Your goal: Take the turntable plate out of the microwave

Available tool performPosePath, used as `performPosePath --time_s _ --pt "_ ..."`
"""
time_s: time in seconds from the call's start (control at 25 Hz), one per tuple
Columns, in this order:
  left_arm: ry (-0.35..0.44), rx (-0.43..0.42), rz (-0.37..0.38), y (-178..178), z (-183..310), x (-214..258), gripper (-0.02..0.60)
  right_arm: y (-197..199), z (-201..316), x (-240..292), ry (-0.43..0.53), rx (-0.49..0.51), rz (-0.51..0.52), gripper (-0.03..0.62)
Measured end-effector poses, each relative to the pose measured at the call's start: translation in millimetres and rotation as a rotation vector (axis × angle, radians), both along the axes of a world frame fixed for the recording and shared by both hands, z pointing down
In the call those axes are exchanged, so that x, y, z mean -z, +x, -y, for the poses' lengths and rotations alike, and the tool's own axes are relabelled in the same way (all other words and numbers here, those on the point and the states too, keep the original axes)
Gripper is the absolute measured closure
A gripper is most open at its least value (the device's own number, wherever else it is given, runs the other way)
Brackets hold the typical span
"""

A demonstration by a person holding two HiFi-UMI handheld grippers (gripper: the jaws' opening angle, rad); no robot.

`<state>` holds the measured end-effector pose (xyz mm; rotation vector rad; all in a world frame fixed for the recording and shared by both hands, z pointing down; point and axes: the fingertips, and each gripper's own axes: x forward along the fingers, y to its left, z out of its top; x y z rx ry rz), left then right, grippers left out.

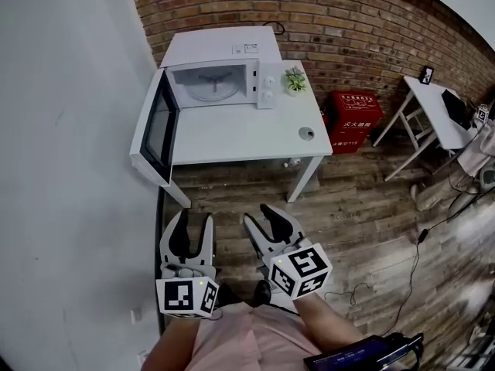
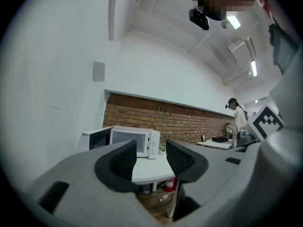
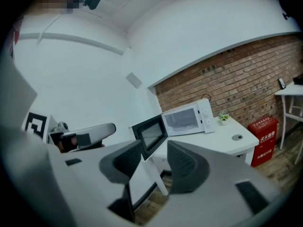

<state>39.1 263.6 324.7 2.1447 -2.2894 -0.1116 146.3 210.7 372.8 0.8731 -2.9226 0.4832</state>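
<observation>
Turntable plate [image 1: 214, 84] lies flat inside the microwave [image 1: 220, 48], pale and round on the cavity floor, and you stand well apart from it on the wooden floor. The white table [image 1: 247, 134] carries the microwave at its back left corner, against the brick wall. The microwave door [image 1: 158, 126] hangs wide open to the left and juts out past the table's front edge. Your left gripper [image 1: 195, 218] and right gripper [image 1: 259, 214] are both held low in front of you, jaws parted with nothing between them. The main risk, as I judge it, is that door: coming in from the left, you could knock it with the left gripper or your arm and shove the oven. The cavity mouth also looks tight, so a gripper going in high or skewed could strike the frame. The plate looks smooth and thin at the rim, so a shallow pinch could let it slip and drop onto the table or floor. The potted plant [image 1: 295, 79] stands just beside the microwave's right side, where a wide swing could topple it. The cavity appears to hold the plate and nothing else.
</observation>
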Motion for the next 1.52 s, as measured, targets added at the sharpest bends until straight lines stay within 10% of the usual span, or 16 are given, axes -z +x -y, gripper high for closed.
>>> performPosePath --time_s 0.56,1.52 --pt "-0.058 0.029 0.003 6.5 26.1 -23.4 0.371 17.3 46.1 -34.7 -0.063 -0.018 -0.035 0.433" --pt "0.022 -0.152 -0.023 -127.9 253.1 -7.6 0.374 -141.1 261.8 -2.0 -0.004 -0.119 -0.040 0.478"
